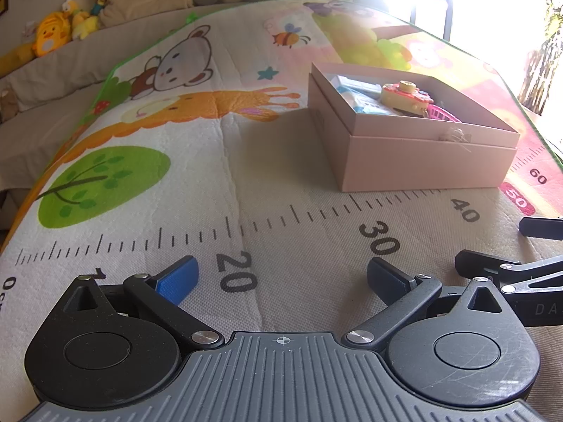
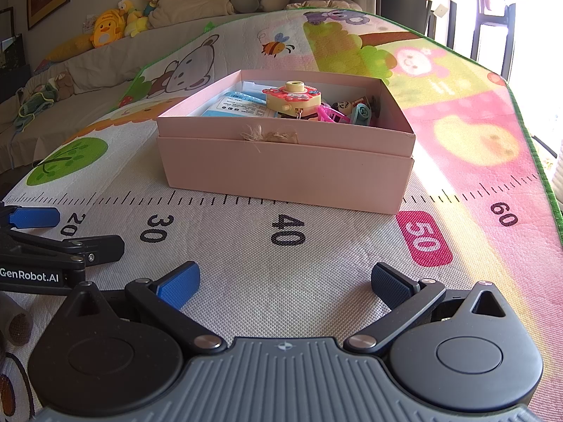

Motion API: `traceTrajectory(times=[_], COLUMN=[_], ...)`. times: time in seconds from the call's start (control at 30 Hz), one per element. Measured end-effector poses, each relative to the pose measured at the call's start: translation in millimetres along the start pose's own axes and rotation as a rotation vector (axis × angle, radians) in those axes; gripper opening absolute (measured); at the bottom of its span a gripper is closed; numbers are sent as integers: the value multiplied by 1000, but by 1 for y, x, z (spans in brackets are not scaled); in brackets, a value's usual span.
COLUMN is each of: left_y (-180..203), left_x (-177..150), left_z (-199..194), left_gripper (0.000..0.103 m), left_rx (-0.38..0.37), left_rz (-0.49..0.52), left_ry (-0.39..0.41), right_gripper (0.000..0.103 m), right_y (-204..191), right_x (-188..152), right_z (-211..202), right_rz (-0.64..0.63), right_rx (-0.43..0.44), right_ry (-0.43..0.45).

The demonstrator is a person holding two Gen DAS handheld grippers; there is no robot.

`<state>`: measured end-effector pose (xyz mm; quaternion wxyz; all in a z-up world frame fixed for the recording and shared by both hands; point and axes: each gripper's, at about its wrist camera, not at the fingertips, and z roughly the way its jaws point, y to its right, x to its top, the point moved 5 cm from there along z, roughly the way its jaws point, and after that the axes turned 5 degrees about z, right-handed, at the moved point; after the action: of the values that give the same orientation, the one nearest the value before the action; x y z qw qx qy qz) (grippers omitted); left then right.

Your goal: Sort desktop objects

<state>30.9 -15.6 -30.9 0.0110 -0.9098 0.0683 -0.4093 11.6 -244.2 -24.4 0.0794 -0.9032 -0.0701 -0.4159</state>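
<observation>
A pink cardboard box (image 1: 422, 161) (image 2: 281, 176) stands on the cartoon play mat. Inside it lie a yellow and red toy camera (image 1: 404, 96) (image 2: 293, 98), a blue and white packet (image 1: 355, 93) (image 2: 232, 105), a pink plastic piece (image 2: 334, 116) and a light blue toy (image 2: 362, 114). My left gripper (image 1: 283, 277) rests low on the mat near the 20 mark, open and holding nothing, with the box ahead to its right. My right gripper (image 2: 285, 281) is open and holds nothing, near the 40 mark, straight in front of the box.
The mat (image 1: 246, 183) (image 2: 316, 239) carries a printed ruler and animal pictures. Behind it runs a sofa with plush toys (image 1: 52, 35) (image 2: 105, 30) and cushions. The right gripper's fingers (image 1: 492, 267) show at right in the left view; the left gripper's fingers (image 2: 35, 218) at left in the right view.
</observation>
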Motion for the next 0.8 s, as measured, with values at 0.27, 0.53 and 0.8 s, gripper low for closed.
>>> traceTrajectory(times=[0.27,0.53,0.8], left_y=[1,1,2], left_x=[0,0,2], left_z=[0,0,2], left_gripper=[103,103,103], left_rx=[-1,-2,-10], left_rz=[6,6,6], left_ry=[-3,-3,-4], right_gripper=[103,103,103], right_y=[0,0,0], right_x=[0,0,0], right_z=[0,0,0], right_rz=[0,0,0], right_rx=[0,0,0], right_ry=[0,0,0])
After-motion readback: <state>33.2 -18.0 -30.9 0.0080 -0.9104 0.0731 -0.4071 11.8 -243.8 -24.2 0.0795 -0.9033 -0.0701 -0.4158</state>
